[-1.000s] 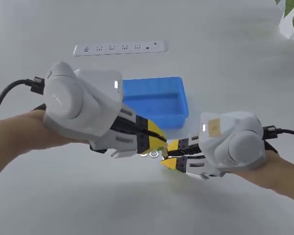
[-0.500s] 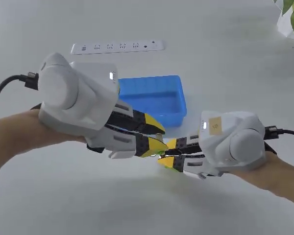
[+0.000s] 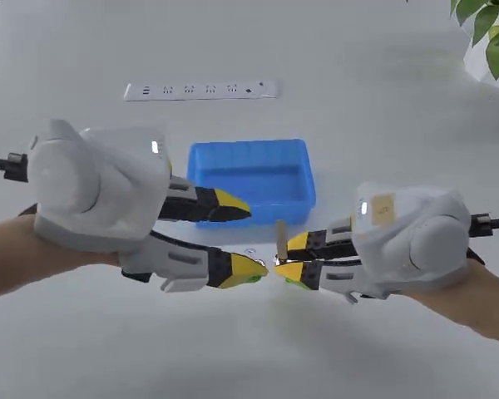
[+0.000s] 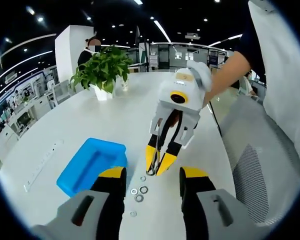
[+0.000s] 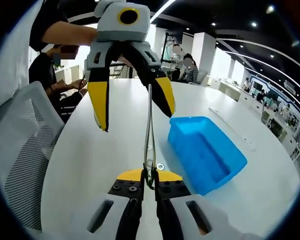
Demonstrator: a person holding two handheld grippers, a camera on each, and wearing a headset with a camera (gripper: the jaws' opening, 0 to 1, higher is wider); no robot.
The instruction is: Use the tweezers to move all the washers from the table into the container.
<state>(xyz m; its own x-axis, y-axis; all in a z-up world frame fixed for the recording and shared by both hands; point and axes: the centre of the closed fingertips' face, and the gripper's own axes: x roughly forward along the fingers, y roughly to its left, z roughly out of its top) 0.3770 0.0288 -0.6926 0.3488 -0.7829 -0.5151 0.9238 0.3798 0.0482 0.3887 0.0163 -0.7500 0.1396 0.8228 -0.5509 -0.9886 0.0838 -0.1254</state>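
My right gripper (image 3: 282,257) is shut on a pair of thin metal tweezers (image 3: 281,239), which stick up from its yellow tips. In the right gripper view the tweezers (image 5: 149,125) run forward from my jaws (image 5: 149,176) toward the left gripper (image 5: 132,100). My left gripper (image 3: 254,239) faces it from the left, open and holding nothing. Several small washers (image 4: 139,192) lie on the white table between the two grippers; one washer (image 5: 161,165) sits beside the tweezers. The blue container (image 3: 249,176) stands just behind them, with nothing visible in it.
A white power strip (image 3: 201,90) lies beyond the container. A potted plant (image 3: 486,29) stands at the far right corner. Mesh chairs (image 4: 257,175) line the table's edge. People sit or stand in the background of the gripper views.
My left gripper's jaws have spread wide apart and drawn back from the right gripper. The tweezers now stand up clear in the right gripper. The head camera has shifted a little.
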